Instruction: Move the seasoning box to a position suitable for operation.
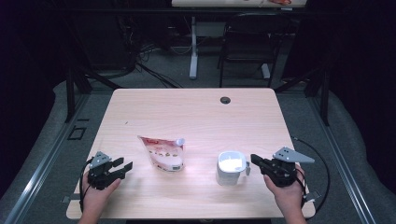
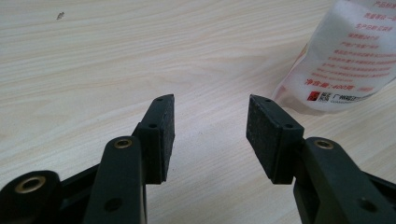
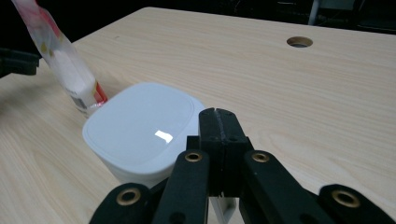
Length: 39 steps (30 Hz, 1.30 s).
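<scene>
In the left gripper view the pouch (image 2: 345,56) is cut off by the top and right edges, its small red print too fine to read. In the right gripper view the right tongs (image 3: 217,140) hide the white container's (image 3: 140,130) near right corner, so whether the shut pads pinch its handle cannot be told.

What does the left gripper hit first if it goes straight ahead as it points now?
Probably bare table: the open left gripper points past the left side of the pouch. It may clip the pouch; depth is unclear.

The left gripper (image 1: 122,169) is held low in the left hand (image 1: 95,196), jaws parted. The right gripper (image 1: 255,160) is held level, jaws pressed together.
</scene>
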Motion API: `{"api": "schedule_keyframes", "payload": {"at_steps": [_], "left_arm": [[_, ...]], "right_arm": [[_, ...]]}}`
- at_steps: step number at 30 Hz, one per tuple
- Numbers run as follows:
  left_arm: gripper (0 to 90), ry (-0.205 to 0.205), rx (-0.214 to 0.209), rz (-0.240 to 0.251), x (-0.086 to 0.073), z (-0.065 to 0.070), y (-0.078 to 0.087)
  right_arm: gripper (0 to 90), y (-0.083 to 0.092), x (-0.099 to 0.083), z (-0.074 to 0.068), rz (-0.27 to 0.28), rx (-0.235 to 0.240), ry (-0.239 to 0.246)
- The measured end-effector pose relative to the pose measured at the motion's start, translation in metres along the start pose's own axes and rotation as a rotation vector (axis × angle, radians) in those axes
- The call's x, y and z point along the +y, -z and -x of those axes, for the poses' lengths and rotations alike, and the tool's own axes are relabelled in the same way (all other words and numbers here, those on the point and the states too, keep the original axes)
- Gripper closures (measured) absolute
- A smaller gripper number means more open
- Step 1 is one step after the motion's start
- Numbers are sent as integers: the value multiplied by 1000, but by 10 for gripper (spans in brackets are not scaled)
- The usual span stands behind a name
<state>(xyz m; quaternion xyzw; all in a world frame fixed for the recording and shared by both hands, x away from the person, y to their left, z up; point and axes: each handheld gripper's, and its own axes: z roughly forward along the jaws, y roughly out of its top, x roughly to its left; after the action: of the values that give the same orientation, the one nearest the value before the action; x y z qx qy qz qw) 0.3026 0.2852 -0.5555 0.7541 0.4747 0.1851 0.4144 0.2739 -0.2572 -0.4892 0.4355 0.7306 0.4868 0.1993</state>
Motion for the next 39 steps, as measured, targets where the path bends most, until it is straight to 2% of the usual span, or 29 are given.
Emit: {"api": "schedule_keyframes", "payload": {"at_steps": [8,13,21,39], "left_arm": [[521,6,-1,0,-1,-1,0],[522,-3,-1,-8,0,-1,0],[522,0,-1,-8,0,0,0],[522,0,-2,-9,0,-1,0]], "right_arm": [[900,-3,13,-10,-57,-17,82],[900,-6,14,-13,-69,0,75],[900,-14,12,-17,-109,-10,105],[900,-15,8,-13,-103,4,89]]}}
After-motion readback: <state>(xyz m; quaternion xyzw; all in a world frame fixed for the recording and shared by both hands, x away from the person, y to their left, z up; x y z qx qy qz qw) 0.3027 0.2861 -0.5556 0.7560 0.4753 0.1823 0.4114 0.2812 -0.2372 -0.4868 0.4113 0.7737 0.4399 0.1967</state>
